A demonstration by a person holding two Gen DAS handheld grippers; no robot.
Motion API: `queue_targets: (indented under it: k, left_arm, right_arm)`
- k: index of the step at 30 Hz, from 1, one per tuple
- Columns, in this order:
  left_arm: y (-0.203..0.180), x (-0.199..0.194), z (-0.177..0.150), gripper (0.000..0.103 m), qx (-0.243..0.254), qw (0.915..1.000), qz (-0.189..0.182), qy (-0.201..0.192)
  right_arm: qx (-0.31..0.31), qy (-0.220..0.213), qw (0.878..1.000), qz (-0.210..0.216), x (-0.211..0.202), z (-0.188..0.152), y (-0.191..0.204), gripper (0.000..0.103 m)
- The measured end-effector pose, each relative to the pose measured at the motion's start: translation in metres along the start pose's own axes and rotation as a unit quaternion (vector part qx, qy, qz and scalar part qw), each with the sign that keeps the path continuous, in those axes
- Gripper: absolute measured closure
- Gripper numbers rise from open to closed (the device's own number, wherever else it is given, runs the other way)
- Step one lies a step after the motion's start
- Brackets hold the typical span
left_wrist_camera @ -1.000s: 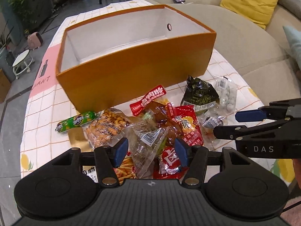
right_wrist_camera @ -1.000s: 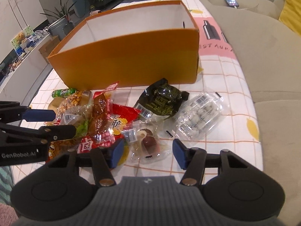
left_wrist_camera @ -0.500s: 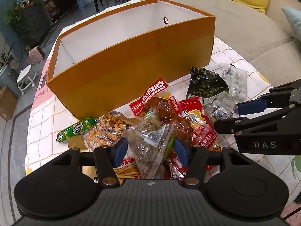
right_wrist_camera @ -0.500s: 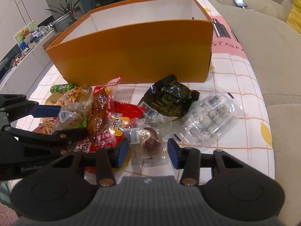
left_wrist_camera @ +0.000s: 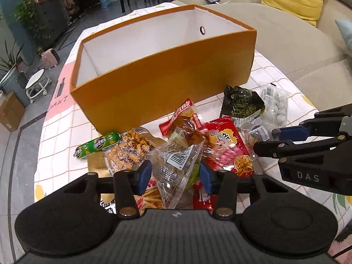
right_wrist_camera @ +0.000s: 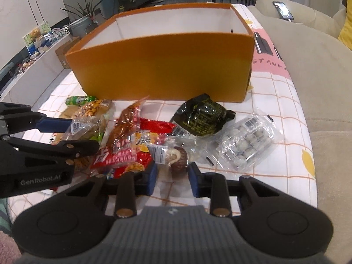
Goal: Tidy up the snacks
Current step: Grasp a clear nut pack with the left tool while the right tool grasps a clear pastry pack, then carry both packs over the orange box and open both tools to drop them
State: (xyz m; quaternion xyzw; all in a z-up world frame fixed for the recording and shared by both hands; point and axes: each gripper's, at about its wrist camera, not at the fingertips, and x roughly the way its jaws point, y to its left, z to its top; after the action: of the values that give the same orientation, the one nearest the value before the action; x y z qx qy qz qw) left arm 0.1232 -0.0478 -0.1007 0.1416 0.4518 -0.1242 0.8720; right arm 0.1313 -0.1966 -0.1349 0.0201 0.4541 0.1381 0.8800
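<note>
An open orange box (left_wrist_camera: 167, 83) is shown on a checked tablecloth (right_wrist_camera: 283, 101), its white interior visible. The snacks are heaped on the cloth just in front of the box. The left gripper (left_wrist_camera: 175, 175) is seen closing its jaws around a clear packet (left_wrist_camera: 176, 165) with a barcode; the blue pads lie at the packet's sides, but whether they press on it cannot be told. The right gripper (right_wrist_camera: 172, 179) is likewise closing, with a clear packet holding a brown ball (right_wrist_camera: 178, 157) between its pads, which appear not to touch it. Beside these lie a red packet (left_wrist_camera: 226, 145), a black pouch (right_wrist_camera: 201, 118), a clear tray of pale balls (right_wrist_camera: 244, 143) and a green sausage (left_wrist_camera: 98, 145).
</note>
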Motion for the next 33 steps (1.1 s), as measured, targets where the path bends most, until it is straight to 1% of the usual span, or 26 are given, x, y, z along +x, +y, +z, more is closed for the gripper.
queue_targets:
  k: [2, 10, 15, 19, 23, 26, 31, 33]
  left_arm:
    - [0.001, -0.007, -0.001, 0.052, -0.006, 1.0000, -0.001, -0.004]
    - [0.004, -0.044, 0.001, 0.054, -0.023, 0.9982, -0.017, -0.052]
    - [0.012, -0.064, 0.006, 0.055, -0.042, 0.9965, -0.038, -0.062]
    - [0.022, -0.080, 0.016, 0.055, -0.043, 0.9950, -0.053, -0.074]
    - [0.036, -0.092, 0.035, 0.055, -0.049, 0.9935, -0.061, -0.083]
    - [0.050, -0.095, 0.054, 0.055, -0.054, 0.9928, -0.068, -0.082]
    - [0.066, -0.095, 0.090, 0.055, -0.048, 0.9924, -0.068, -0.091]
    - [0.071, -0.090, 0.105, 0.055, -0.045, 0.9924, -0.069, -0.091]
  right_arm:
    - [-0.001, -0.002, 1.000, 0.000, -0.005, 0.000, 0.001, 0.075]
    - [-0.002, -0.028, 1.000, -0.004, -0.037, -0.003, 0.007, 0.075]
    - [-0.002, -0.045, 0.999, 0.009, -0.063, 0.000, 0.014, 0.076]
    - [-0.002, -0.059, 0.998, 0.024, -0.083, 0.012, 0.018, 0.076]
    - [-0.009, -0.070, 0.997, 0.039, -0.098, 0.034, 0.019, 0.076]
    - [-0.014, -0.076, 0.996, 0.049, -0.105, 0.059, 0.019, 0.076]
    - [-0.018, -0.079, 0.995, 0.065, -0.106, 0.104, 0.020, 0.076]
    - [-0.026, -0.078, 0.995, 0.061, -0.101, 0.124, 0.022, 0.076]
